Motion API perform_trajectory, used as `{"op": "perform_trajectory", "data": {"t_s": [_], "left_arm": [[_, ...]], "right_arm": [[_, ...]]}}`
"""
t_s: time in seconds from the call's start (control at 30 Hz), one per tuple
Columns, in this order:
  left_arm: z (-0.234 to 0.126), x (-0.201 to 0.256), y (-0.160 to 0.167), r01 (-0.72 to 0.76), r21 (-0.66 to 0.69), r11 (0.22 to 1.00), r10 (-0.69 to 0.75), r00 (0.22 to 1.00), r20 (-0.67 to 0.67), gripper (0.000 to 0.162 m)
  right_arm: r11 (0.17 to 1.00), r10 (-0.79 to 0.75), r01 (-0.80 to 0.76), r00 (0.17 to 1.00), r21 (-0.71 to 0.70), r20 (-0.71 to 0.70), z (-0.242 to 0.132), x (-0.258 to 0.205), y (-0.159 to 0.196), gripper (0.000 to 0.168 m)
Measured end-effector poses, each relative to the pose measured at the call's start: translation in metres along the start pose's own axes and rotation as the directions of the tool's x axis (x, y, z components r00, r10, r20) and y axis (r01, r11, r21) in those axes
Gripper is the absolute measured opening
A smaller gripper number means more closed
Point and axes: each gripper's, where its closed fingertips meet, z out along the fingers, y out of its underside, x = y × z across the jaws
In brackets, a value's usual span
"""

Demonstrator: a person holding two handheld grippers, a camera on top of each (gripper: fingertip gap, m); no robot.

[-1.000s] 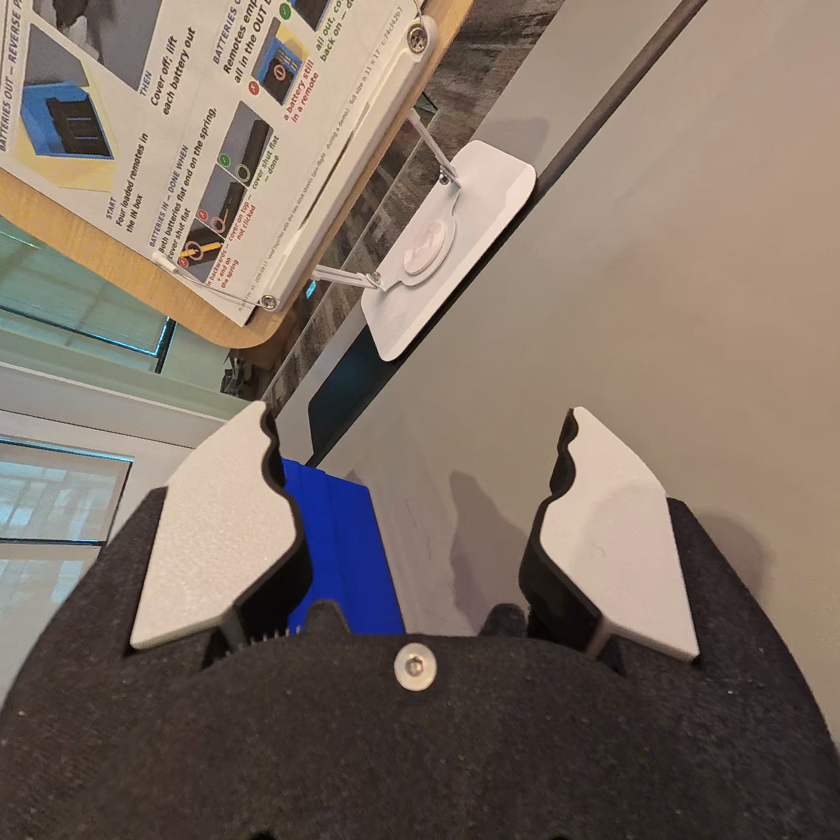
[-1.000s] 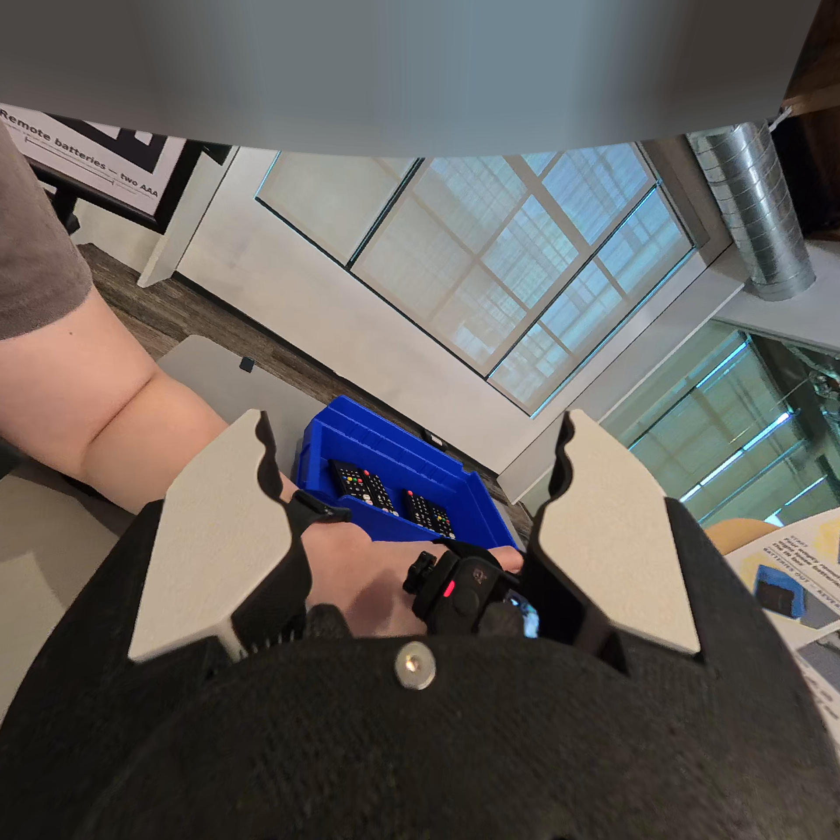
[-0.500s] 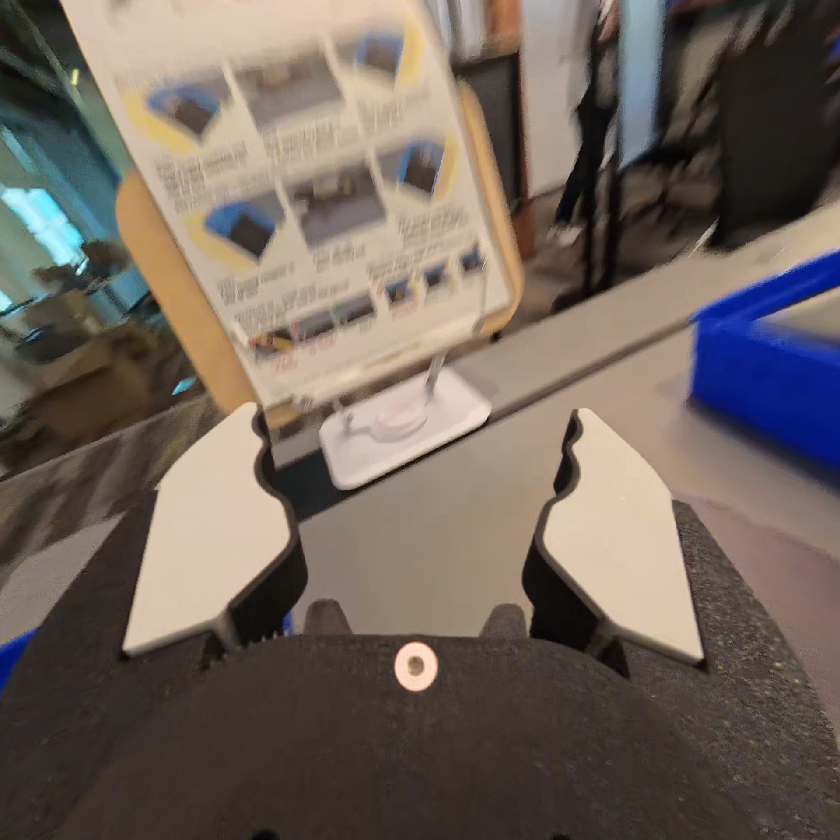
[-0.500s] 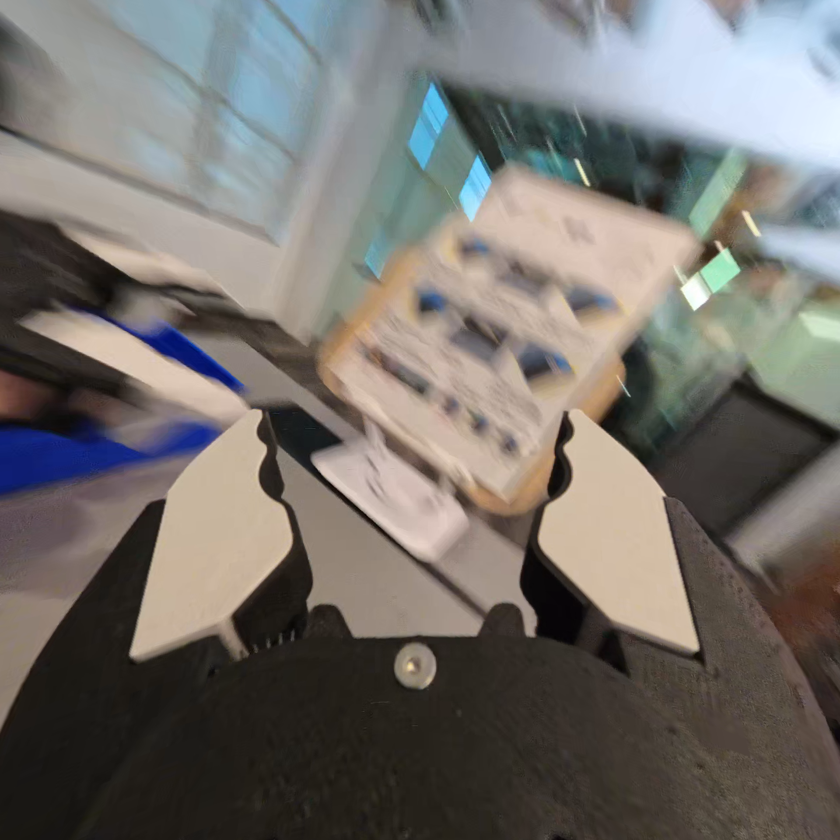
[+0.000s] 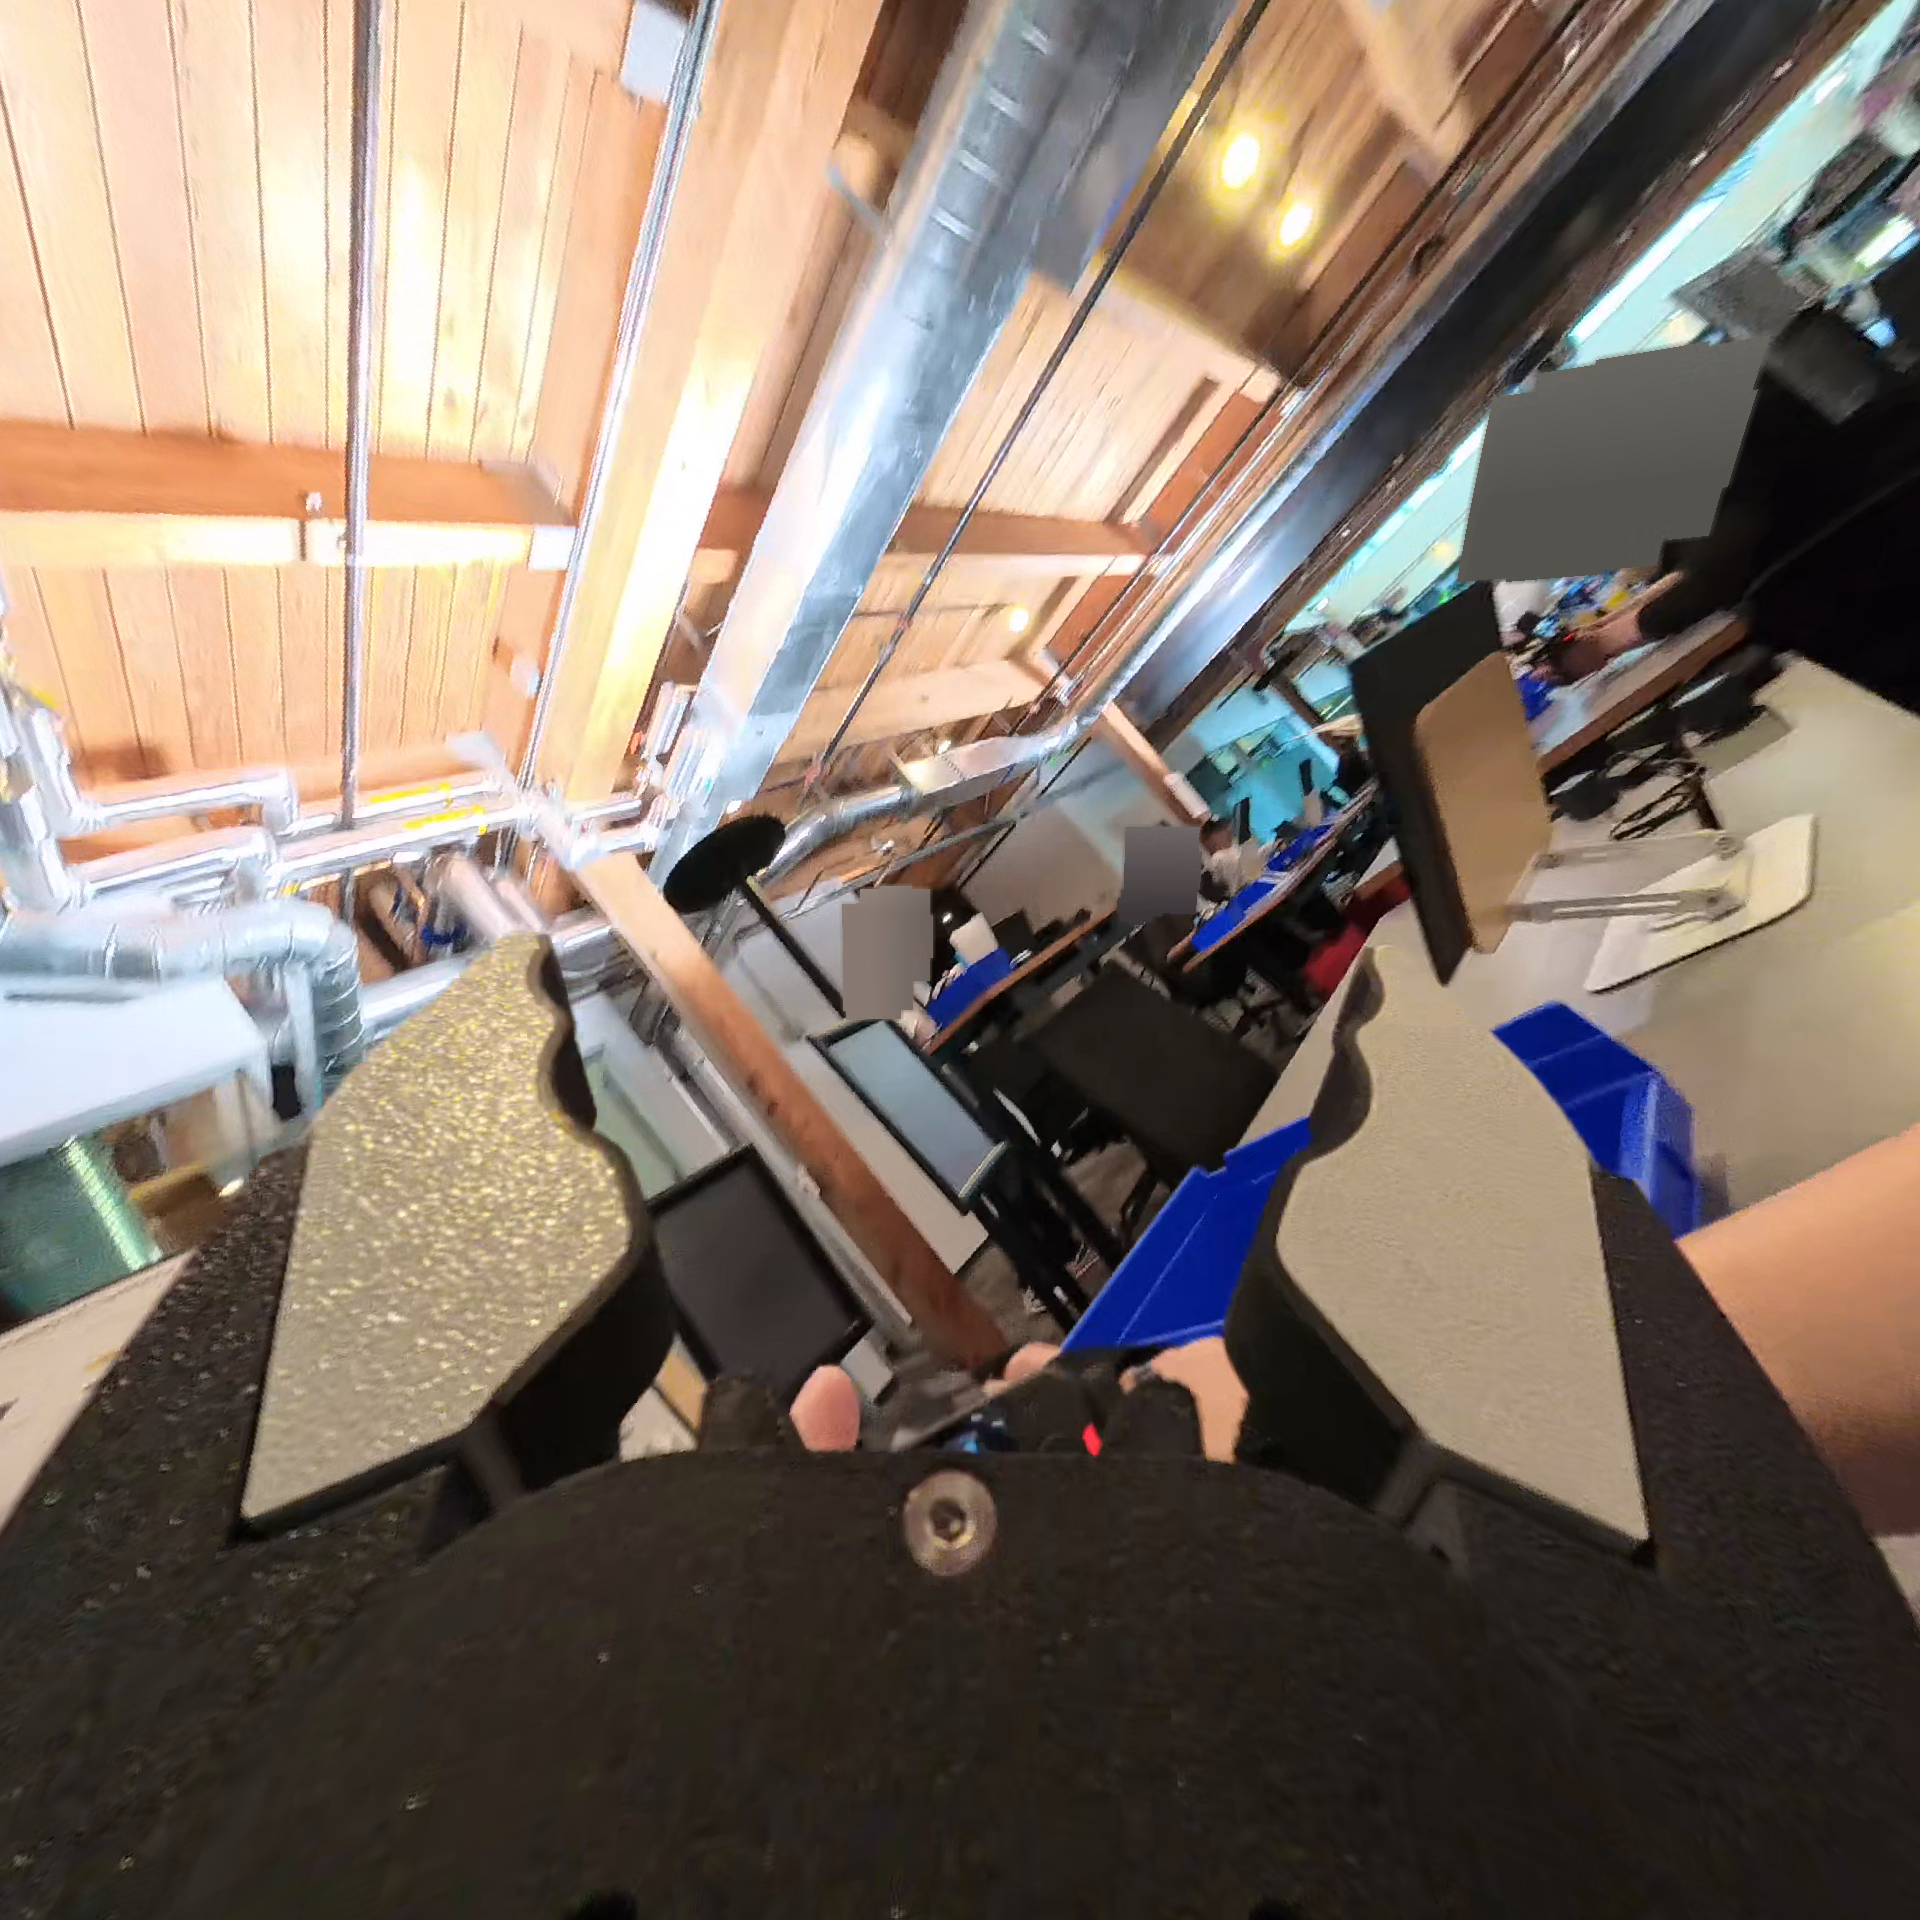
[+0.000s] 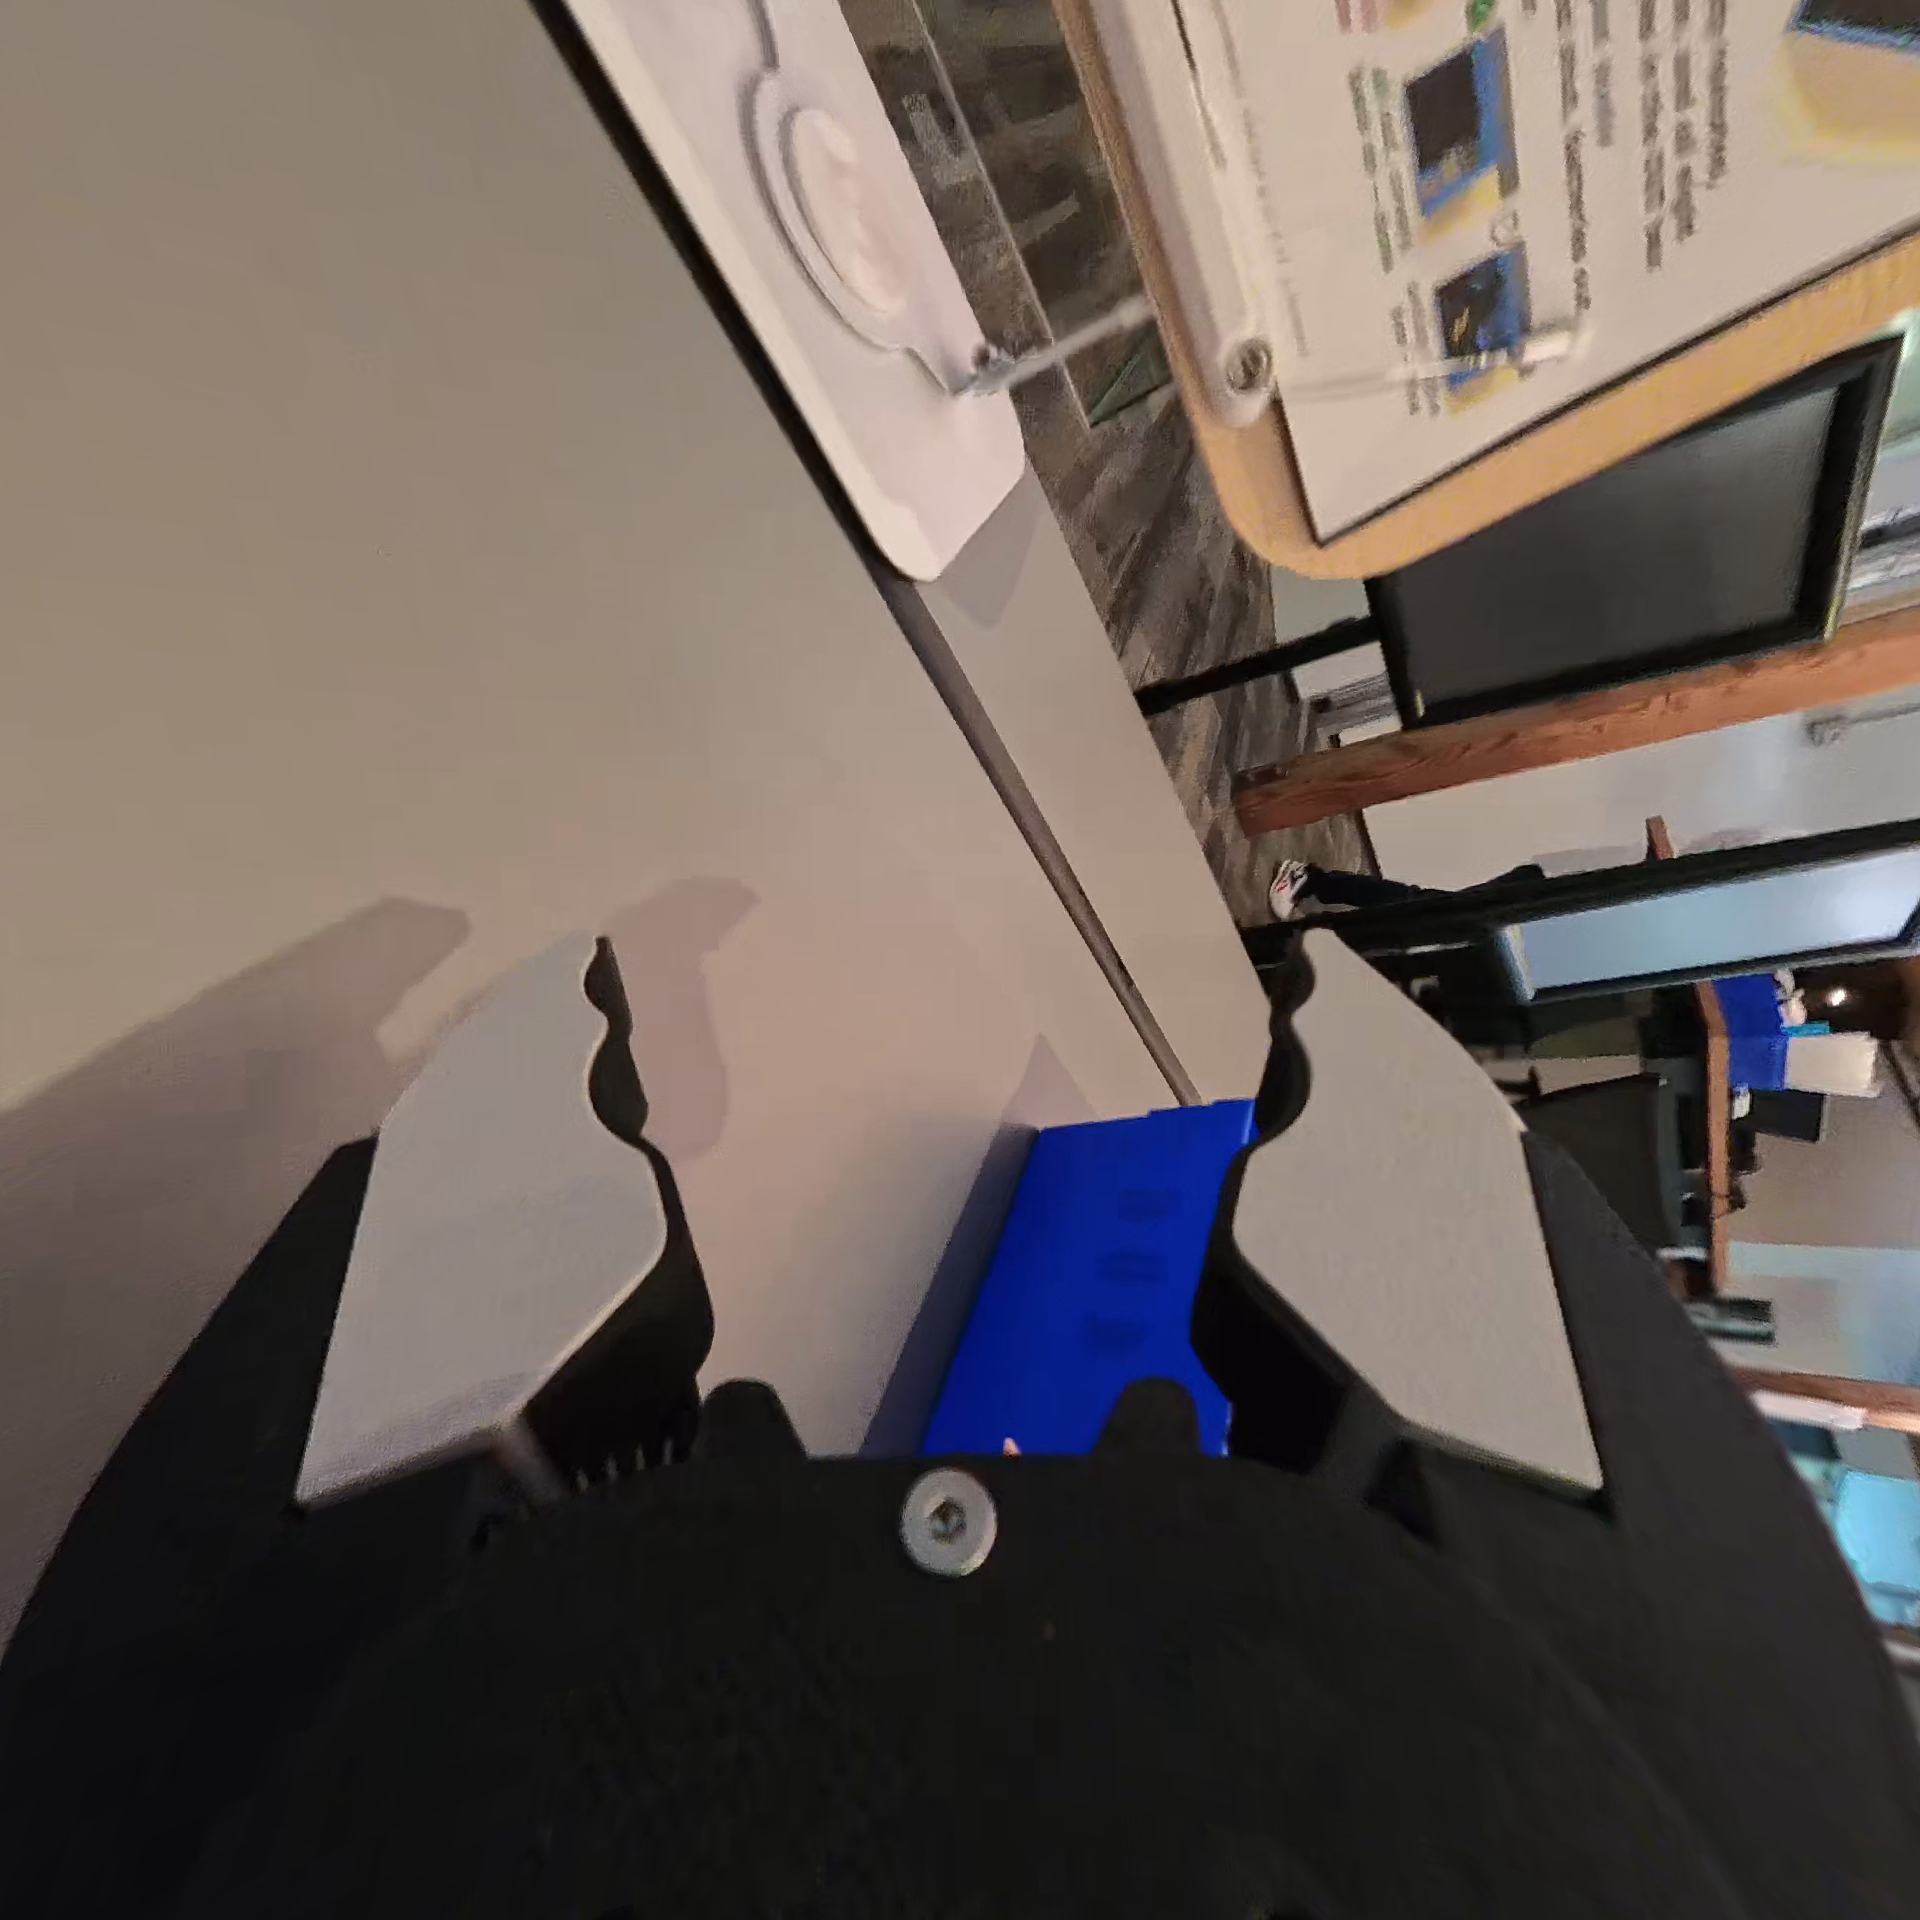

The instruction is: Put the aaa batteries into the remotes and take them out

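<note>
My left gripper (image 5: 956,1049) is open and empty, tilted up toward the ceiling. Between its fingers I see a person's hand (image 5: 1174,1387) on the other gripper's handle, and a blue bin (image 5: 1184,1262) behind it on the grey table (image 5: 1787,1081). My right gripper (image 6: 951,1049) is open and empty, rolled sideways over the grey table (image 6: 364,520). A blue bin (image 6: 1091,1278) lies between its fingers, close to the right finger. No remotes or batteries show in either view.
A wooden board with an instruction sheet (image 6: 1507,208) stands on a white stand base (image 6: 831,260) at the table's far edge; it also shows in the left wrist view (image 5: 1475,810). A forearm (image 5: 1808,1288) crosses the right side. Desks, monitors and people fill the room behind.
Both grippers swung fast. The left view went from the table and board to the ceiling and room. The right view went from windows and bin to the tabletop. Both stayed open.
</note>
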Motion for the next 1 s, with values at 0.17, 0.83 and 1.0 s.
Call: {"op": "perform_trajectory", "data": {"t_s": [0.17,0.83,1.0], "left_arm": [[0.000,0.011,0.004,0.024,0.000,1.000,-0.024,0.999,-0.046,0.134],[0.008,0.013,0.024,0.091,-0.097,0.991,-0.098,0.993,-0.071,0.135],[0.007,-0.016,-0.010,0.087,-0.036,0.996,-0.087,0.996,-0.011,0.133]], "right_arm": [[0.996,-0.083,0.083,0.997,0.020,0.004,-0.012,-0.020,-0.016,0.118],[0.993,-0.114,0.116,0.991,-0.025,0.066,-0.012,-0.037,-0.013,0.118],[0.995,-0.099,0.100,0.992,-0.012,0.079,-0.011,-0.037,-0.013,0.118]]}}
